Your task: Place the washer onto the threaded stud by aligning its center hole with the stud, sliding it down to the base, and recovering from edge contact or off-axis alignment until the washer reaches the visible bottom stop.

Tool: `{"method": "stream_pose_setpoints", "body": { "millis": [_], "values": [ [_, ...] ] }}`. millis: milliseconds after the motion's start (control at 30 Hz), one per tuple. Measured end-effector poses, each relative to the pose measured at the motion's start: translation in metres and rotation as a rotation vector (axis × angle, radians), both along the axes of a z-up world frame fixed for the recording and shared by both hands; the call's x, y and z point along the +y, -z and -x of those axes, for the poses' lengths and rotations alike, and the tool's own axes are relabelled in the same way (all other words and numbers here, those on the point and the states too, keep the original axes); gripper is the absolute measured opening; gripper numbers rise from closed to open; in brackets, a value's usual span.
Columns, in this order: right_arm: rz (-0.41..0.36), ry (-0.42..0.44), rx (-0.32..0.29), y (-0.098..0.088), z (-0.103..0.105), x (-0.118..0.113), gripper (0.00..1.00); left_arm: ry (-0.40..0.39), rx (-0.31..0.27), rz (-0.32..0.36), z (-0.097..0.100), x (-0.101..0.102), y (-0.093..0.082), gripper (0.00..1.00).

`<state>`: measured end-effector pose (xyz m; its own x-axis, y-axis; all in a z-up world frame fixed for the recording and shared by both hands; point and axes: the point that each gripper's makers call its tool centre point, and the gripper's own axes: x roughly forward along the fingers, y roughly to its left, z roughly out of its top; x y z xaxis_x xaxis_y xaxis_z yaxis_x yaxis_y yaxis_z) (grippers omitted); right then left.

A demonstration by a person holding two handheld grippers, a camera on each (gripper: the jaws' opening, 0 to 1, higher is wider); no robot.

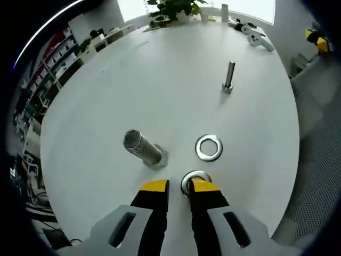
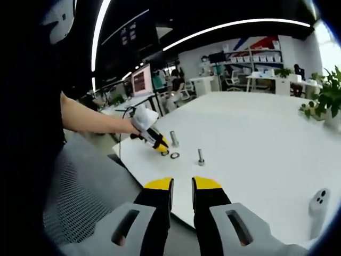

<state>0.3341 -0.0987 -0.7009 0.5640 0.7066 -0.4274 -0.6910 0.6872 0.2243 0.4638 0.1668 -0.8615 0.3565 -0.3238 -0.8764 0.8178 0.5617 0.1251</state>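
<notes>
Low in the left gripper view, our left gripper (image 1: 178, 186), fingers spread, reaches a washer (image 1: 195, 180) lying flat on the white surface (image 1: 160, 80) beside the upright threaded stud (image 1: 141, 147); our right gripper (image 2: 182, 184) hangs parted.

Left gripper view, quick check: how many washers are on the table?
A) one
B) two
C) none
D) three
B: one washer lies flat in the open on the white table, and a second washer lies at the tips of the left gripper, partly hidden by one of its fingers.
</notes>
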Motion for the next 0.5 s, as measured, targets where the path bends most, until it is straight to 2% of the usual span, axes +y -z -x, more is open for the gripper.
{"method": "stream_pose_setpoints", "body": {
  "millis": [133, 200, 267, 367, 433, 500],
  "values": [
    [-0.007, 0.001, 0.005, 0.000, 0.000, 0.001, 0.16, 0.008, 0.008, -0.003, 0.002, 0.001, 0.000, 0.11],
    [-0.011, 0.005, 0.005, -0.001, 0.000, 0.001, 0.16, -0.007, 0.071, 0.040, 0.011, -0.005, 0.003, 0.04],
    [-0.012, 0.008, 0.006, -0.001, 0.000, 0.000, 0.16, -0.013, 0.049, 0.031, 0.007, -0.003, 0.001, 0.04],
    [-0.013, 0.011, 0.007, 0.000, 0.000, 0.000, 0.16, -0.052, 0.064, 0.037, 0.006, -0.002, 0.002, 0.03],
    [-0.012, 0.013, 0.009, 0.000, 0.000, 0.000, 0.16, -0.038, 0.060, 0.032, 0.006, -0.002, 0.002, 0.03],
    [-0.013, 0.017, 0.011, 0.000, 0.000, 0.000, 0.16, -0.058, 0.068, 0.037, 0.007, -0.001, 0.001, 0.02]
  ]
}}
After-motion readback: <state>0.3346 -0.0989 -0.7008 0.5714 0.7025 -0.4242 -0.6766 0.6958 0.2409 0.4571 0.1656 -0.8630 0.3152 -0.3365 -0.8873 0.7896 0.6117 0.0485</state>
